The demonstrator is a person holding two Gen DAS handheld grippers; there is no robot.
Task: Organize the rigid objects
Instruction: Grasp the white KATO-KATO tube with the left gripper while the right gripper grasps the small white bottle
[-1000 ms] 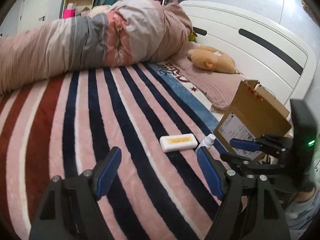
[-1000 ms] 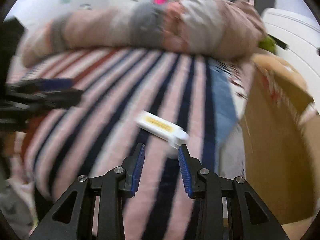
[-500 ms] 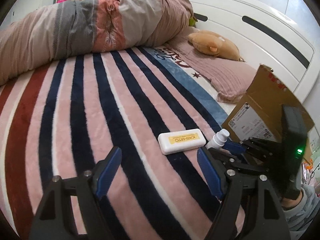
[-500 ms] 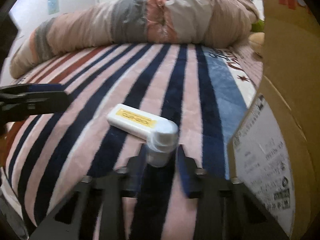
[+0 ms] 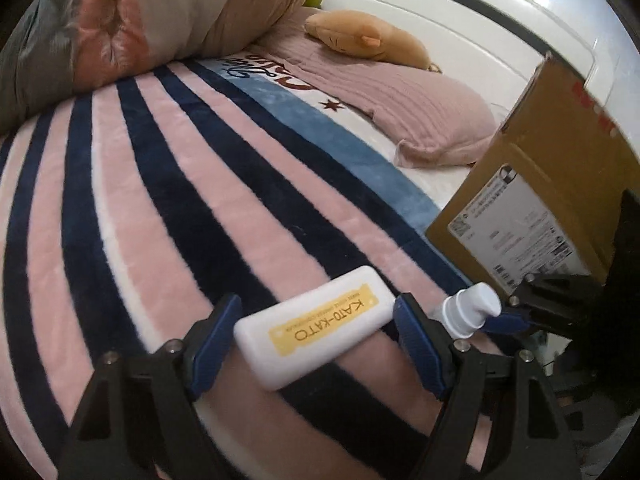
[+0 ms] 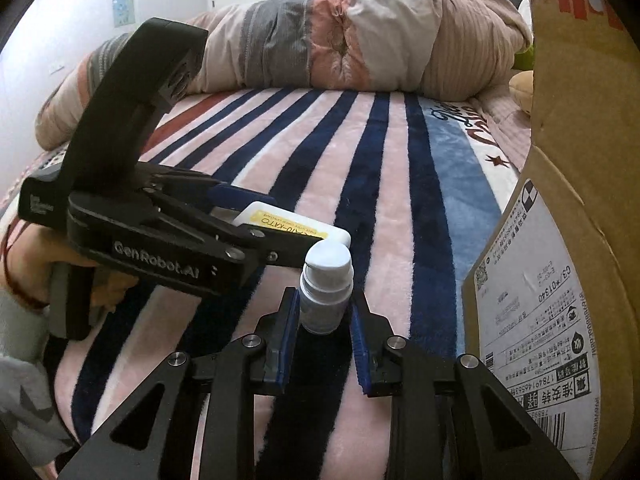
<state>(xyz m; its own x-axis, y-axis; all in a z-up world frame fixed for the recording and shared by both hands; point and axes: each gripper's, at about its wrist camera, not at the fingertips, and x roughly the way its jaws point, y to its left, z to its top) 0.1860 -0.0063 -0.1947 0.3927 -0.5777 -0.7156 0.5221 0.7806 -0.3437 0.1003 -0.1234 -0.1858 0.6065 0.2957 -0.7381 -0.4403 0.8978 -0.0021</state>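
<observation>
A white rectangular case [image 5: 316, 332] with a yellow KATO-KATO label lies on the striped blanket [image 5: 160, 200]. My left gripper [image 5: 316, 308] is open and straddles it, one blue pad at each end of the case. Just to its right a small white pump bottle [image 6: 326, 292] stands between the pads of my right gripper [image 6: 326, 300], which is shut on its body. In the left wrist view the bottle [image 5: 468, 312] leans by my right fingers. The right wrist view has the left gripper [image 6: 256, 216] over the case [image 6: 296, 228].
An open cardboard box [image 6: 560, 240] with a shipping label stands close on the right, also in the left wrist view [image 5: 540, 200]. A rolled duvet [image 6: 340, 40] lies along the far side. A pink pillow [image 5: 420, 108] and a plush toy [image 5: 368, 40] lie by the white headboard.
My left gripper came forward and down until the white case sits between its open jaws. My right gripper lowered and shut on the small bottle, then stayed still.
</observation>
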